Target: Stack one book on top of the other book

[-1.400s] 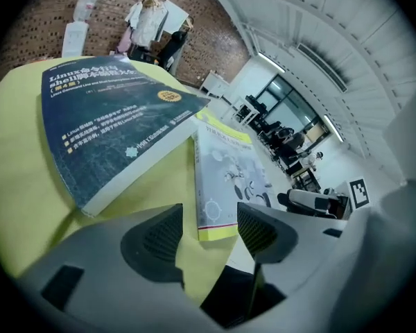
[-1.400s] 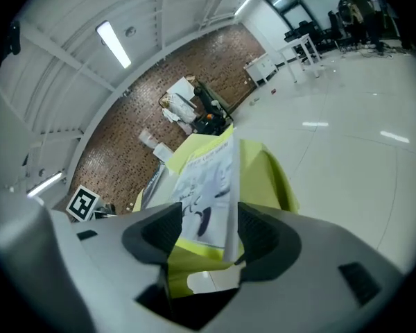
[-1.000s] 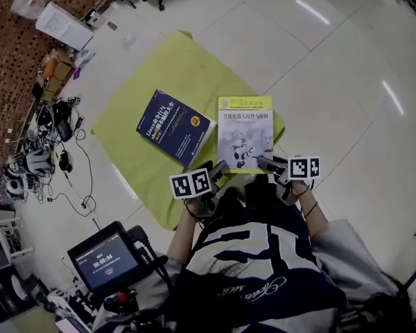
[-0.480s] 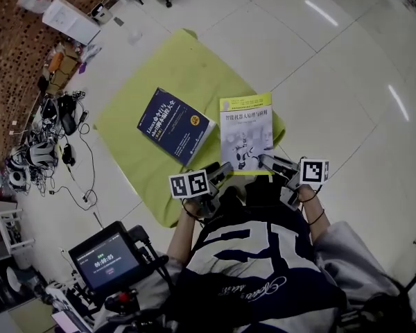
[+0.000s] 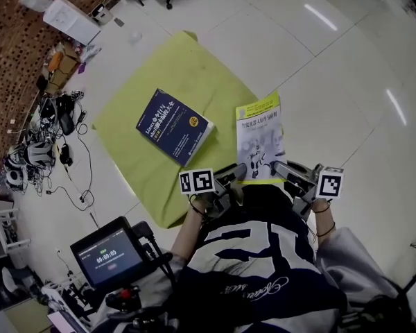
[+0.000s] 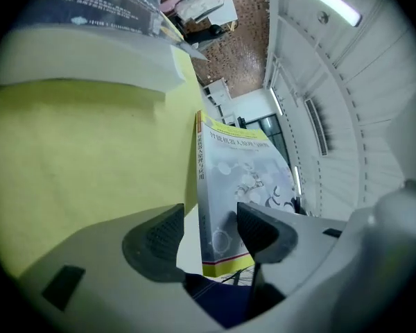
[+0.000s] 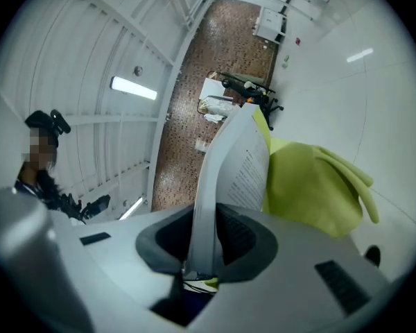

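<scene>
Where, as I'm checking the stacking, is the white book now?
Head view, right of centre: the white book tilts over the green cloth at its right edge, right of the blue book.

My own body hides the yellow book's near edge in the head view. Left of that book, the blue book runs off the left gripper view's top, and its print seems too blurred to read.

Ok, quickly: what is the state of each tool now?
Left tool: open, yellow-white book between its jaws.
Right tool: just closed, holding the same book.
</scene>
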